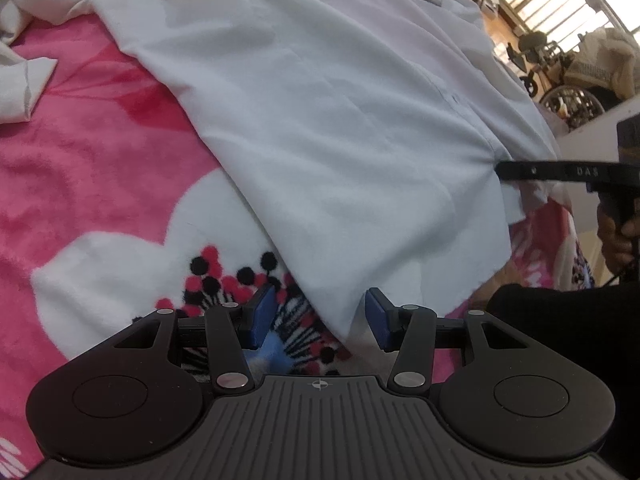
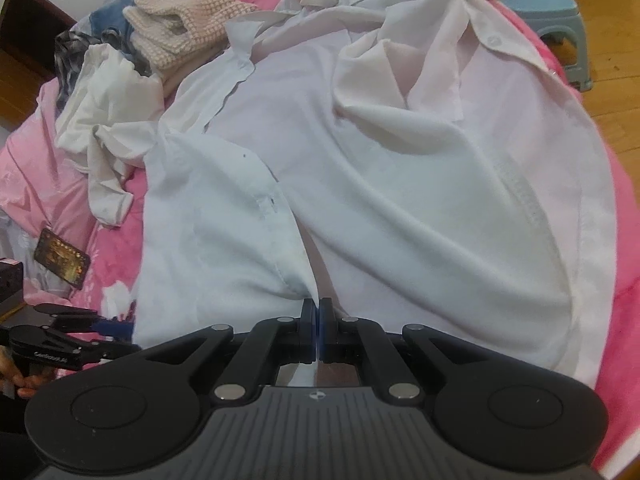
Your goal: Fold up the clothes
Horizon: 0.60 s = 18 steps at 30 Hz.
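A white cotton button-up shirt (image 2: pixel 360 168) is spread across the middle of both frames on a pink floral fleece blanket (image 1: pixel 100 168). Its lower hem is pinched between the fully closed jaws of the right gripper (image 2: pixel 318 332). The left gripper (image 1: pixel 318 316) is held half open at bottom centre, with the shirt's hem corner lying between its blue pads (image 1: pixel 262 314), ungripped. Folded beige knitwear (image 2: pixel 188 28) is seen upper left.

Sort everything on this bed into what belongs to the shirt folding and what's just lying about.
In the job:
- large white button-up shirt
- right gripper, jaws shut on its hem
- left gripper, jaws open at a corner

Lying about:
- folded beige knitted garment
- crumpled white garment
- dark gold-patterned card
- light blue plastic stool
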Tool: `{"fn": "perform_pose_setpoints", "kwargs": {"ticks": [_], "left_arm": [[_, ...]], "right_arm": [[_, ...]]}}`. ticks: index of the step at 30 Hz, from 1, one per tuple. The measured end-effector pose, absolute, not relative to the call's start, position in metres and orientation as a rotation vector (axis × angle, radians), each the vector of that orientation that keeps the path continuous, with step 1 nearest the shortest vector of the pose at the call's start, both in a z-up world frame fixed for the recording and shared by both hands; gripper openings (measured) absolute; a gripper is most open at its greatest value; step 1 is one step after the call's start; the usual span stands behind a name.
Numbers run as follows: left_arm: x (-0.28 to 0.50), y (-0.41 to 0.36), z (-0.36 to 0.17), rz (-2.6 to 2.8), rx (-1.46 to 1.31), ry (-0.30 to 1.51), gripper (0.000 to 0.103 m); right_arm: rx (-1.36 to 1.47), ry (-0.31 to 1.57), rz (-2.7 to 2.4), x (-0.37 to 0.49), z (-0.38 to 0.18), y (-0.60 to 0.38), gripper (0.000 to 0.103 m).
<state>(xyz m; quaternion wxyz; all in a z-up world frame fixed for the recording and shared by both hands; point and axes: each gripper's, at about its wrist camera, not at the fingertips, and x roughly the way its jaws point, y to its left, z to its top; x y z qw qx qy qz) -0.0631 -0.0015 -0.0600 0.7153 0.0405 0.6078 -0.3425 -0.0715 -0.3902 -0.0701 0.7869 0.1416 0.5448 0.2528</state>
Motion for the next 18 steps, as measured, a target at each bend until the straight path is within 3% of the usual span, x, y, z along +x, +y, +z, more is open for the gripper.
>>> {"fn": "perform_pose_setpoints", "kwargs": {"ticks": [9, 14, 18], "left_arm": [[-0.064, 0.001, -0.06, -0.771, 0.091, 1.349, 0.049], [-0.063, 0.001, -0.058, -0.788, 0.084, 1.349, 0.049], [-0.059, 0.002, -0.055, -0.787, 0.054, 1.343, 0.049]], "right_arm": [[0.237, 1.179, 0.529, -0.074, -0.066, -0.389, 0.004], [0.255, 1.132, 0.513, -0.075, -0.045, -0.398, 0.029], [0.34, 1.068, 0.54, -0.062, -0.017, -0.405, 0.03]]}}
